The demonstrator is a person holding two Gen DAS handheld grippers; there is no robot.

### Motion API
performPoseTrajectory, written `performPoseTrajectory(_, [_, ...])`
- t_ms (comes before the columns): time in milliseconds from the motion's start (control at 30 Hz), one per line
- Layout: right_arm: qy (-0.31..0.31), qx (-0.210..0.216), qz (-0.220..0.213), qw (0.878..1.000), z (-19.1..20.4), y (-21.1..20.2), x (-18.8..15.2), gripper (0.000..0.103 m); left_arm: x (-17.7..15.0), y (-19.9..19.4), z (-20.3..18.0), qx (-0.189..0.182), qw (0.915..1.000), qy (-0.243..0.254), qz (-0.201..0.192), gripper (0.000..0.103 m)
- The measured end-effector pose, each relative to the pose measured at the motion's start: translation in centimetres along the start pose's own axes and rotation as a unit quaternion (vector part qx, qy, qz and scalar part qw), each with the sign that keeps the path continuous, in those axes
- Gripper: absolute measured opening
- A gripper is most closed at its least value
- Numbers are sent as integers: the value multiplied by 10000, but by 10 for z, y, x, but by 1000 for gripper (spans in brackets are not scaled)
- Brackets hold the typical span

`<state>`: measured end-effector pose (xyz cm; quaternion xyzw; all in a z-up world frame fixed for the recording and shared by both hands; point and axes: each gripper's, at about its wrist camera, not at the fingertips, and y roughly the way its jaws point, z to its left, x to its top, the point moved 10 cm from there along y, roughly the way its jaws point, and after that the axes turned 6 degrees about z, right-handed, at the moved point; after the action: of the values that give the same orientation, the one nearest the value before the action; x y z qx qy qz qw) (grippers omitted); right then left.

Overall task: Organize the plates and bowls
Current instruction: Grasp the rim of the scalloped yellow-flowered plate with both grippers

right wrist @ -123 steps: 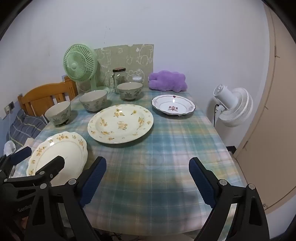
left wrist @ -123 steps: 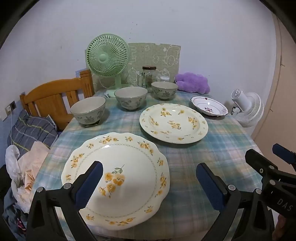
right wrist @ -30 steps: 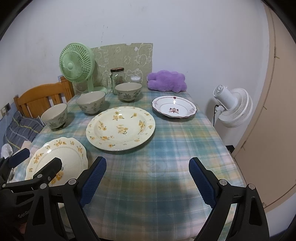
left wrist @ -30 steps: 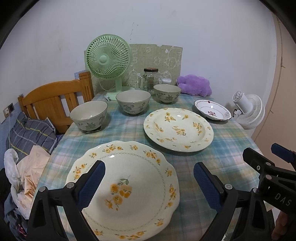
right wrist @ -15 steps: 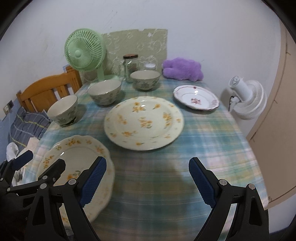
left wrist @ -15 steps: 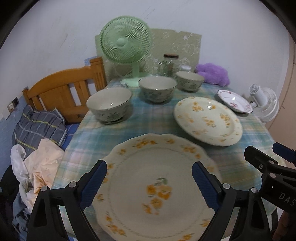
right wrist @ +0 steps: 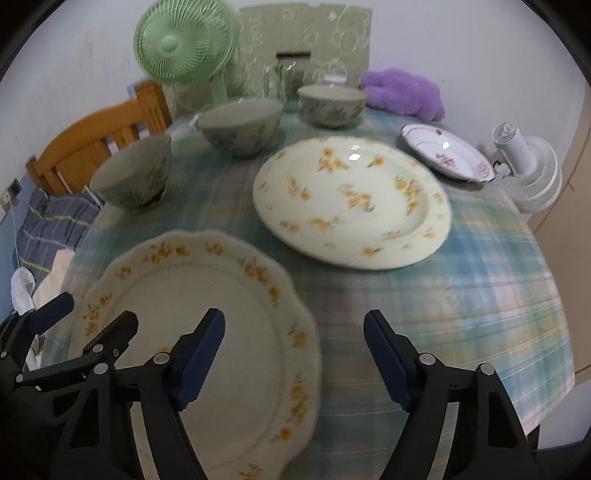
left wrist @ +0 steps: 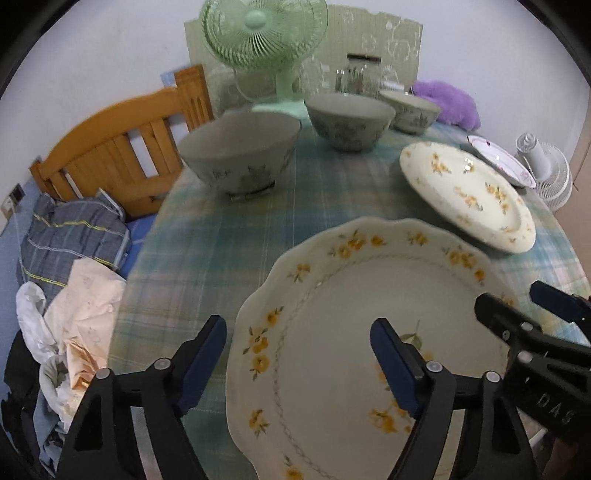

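Note:
A scalloped cream plate with yellow flowers (left wrist: 351,314) lies at the near left of the table; it also shows in the right wrist view (right wrist: 207,306). My left gripper (left wrist: 297,363) is open, its jaws straddling that plate's left rim. My right gripper (right wrist: 293,354) is open, straddling the same plate's right rim. A larger round yellow-flowered plate (right wrist: 351,199) lies mid-table. A small pink-flowered plate (right wrist: 447,151) lies at the far right. Three grey-green bowls (left wrist: 240,151) (left wrist: 349,120) (left wrist: 410,110) stand in a row along the far left.
A green fan (left wrist: 264,33), a glass jar (left wrist: 356,75) and a purple plush (right wrist: 402,92) stand at the back. A wooden chair (left wrist: 122,144) and piled clothes (left wrist: 70,266) are off the table's left edge. A white fan (right wrist: 524,170) stands on the right.
Both grippers have dropped and moved forward toward the scalloped plate. The left one shifted left to its left rim; the right one now spans its right rim. The jaws stay open.

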<state>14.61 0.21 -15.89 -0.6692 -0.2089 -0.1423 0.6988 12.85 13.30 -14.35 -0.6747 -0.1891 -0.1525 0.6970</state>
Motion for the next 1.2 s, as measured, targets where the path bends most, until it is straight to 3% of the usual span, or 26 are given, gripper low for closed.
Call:
performPoseTrajectory(200, [60,-85,275,9996,7,18,-7,67,-3,14,0,-216,9993,174,243,73])
performPoseTrajectory(733, [381,-203,782,9960,1,31,-16,67,5,22,-5,-562,9964,358,530,71])
performPoseTrajectory(1200, [710,-303,469,9959,-45,-3,11,67,33,2,-51,-748,9944,648,381,74])
